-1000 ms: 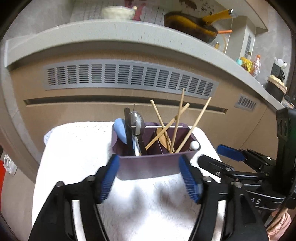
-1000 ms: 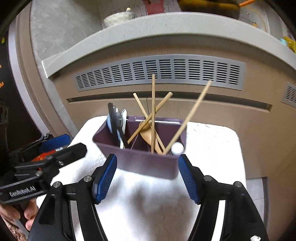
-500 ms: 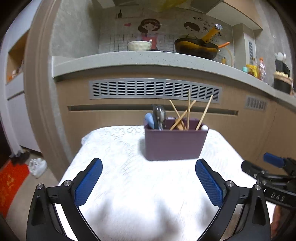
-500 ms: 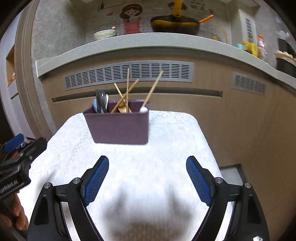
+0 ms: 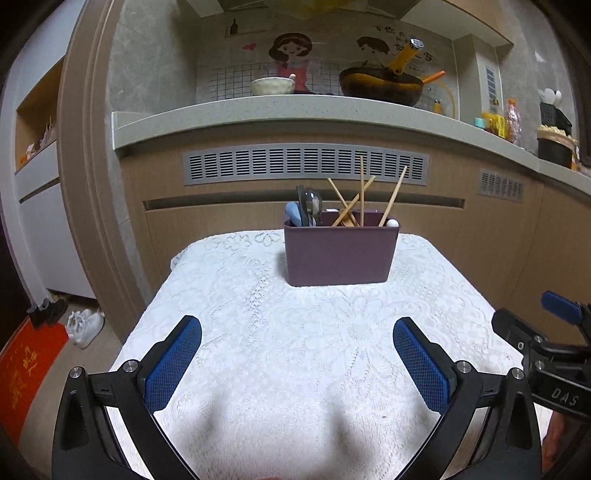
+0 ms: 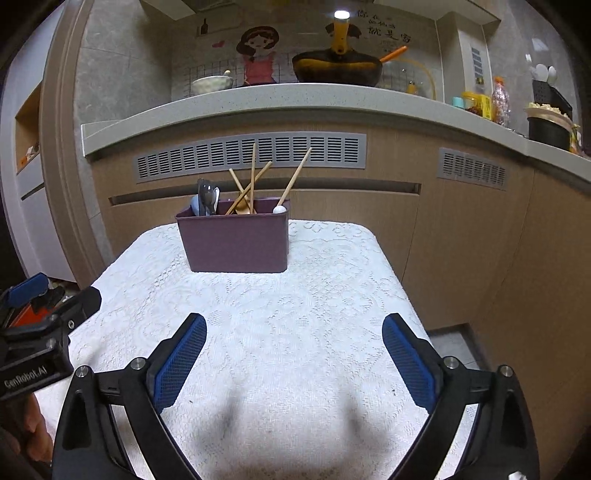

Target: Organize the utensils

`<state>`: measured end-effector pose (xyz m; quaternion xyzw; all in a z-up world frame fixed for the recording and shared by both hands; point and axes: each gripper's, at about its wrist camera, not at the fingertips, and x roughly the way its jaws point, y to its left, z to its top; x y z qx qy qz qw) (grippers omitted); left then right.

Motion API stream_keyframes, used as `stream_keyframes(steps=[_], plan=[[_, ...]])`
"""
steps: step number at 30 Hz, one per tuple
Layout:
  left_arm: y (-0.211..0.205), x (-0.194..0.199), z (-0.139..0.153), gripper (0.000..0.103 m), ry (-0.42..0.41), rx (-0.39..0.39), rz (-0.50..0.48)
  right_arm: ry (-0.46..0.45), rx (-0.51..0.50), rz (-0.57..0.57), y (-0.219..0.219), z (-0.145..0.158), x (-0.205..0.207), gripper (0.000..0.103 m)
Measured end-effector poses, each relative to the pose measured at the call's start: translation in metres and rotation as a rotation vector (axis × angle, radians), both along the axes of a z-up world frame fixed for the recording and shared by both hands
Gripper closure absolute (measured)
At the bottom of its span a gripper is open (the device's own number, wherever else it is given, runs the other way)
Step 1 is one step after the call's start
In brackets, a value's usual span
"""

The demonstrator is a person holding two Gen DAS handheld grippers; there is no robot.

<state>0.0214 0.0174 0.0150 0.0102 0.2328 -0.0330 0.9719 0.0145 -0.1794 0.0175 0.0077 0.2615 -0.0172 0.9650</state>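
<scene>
Fingers of both grippers gape empty, right opening; one purple holder, four chopsticks, perhaps four spoons.

The right gripper's black body, seen at the right edge of the left wrist view, carries the white letters "DAS". The left gripper's body, at the left edge of the right wrist view, reads "GenRobot.AI". Above the wok, the wall tiles bear dark Chinese characters, too small to read. The red mat has yellow characters, unreadable.
</scene>
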Motion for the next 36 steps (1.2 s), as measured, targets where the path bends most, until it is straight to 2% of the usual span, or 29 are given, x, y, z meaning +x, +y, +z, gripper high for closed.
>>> stream_keyframes(steps=[6, 36], plan=[[-0.0014, 0.0015, -0.0009, 0.0, 0.023, -0.005, -0.002, -0.015, 0.012, 0.001, -0.0039, 0.0027, -0.0034, 0.008], [-0.0031, -0.0008, -0.0037, 0.0, 0.023, -0.005, -0.011, -0.019, -0.011, 0.007, -0.0008, 0.0006, -0.0042, 0.008]])
